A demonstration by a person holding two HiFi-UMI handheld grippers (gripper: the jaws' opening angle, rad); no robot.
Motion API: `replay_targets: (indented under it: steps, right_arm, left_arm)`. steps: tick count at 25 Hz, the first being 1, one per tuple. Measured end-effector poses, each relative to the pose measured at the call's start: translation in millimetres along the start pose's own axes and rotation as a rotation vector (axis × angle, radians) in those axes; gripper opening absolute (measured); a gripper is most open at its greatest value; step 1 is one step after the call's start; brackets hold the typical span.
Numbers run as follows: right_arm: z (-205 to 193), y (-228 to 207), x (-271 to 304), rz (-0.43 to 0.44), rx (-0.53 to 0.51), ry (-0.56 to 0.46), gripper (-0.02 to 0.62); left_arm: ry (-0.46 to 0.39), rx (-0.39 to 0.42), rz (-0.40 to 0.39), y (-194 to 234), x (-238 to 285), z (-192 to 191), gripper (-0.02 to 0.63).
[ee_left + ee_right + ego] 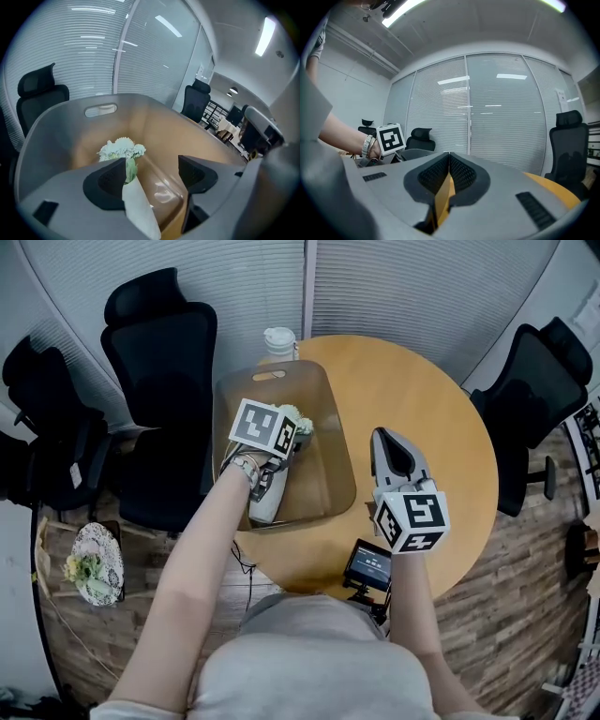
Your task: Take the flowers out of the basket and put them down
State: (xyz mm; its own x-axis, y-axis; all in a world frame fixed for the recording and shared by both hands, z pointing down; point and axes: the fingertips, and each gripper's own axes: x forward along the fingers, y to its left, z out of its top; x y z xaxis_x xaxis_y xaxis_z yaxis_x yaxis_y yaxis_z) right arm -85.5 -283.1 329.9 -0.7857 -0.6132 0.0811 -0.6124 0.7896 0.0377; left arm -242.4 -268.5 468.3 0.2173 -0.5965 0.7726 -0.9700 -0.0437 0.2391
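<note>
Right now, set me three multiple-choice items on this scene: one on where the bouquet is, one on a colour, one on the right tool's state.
1. Where does the bouquet lie?
A. On the bare tabletop.
B. Inside the basket.
C. On a chair seat.

2. What colour is the bouquet's paper wrap?
A. White.
B. Red.
C. Black.

3. How do the jaws of the right tool stand?
A. Wide apart.
B. Closed together, nothing between them.
C. Clamped on the bouquet.

Answers:
1 B: the left gripper view shows it lying on the basket's floor.
2 A: the cone of paper is plain white.
3 B: the right gripper view shows the pads meeting with nothing held.
</note>
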Motion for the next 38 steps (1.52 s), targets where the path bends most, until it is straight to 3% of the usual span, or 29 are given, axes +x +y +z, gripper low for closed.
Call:
replay_targets:
  steps: [14, 25, 32, 38]
  right_arm:
    - [-22, -1, 19, 0.045, -0.014, 0.074, 0.025]
    - [-51, 0, 27, 0.062, 0.037, 0.131, 0.025]
    - [-64, -1, 32, 0.070, 0.047, 0.154, 0.025]
    - [-73, -8, 33, 0.057, 0.073, 0.169, 0.025]
  left_arm:
    - [0.295, -0.040, 0.082, 32, 59, -71, 0.356]
    - [0.451, -0.081, 0.128, 53, 84, -117, 0.356]
    - [0.511, -0.113, 0.125, 59, 96, -133, 0.350]
    - [0.617, -0.056, 0.090, 57, 99, -136, 0.350]
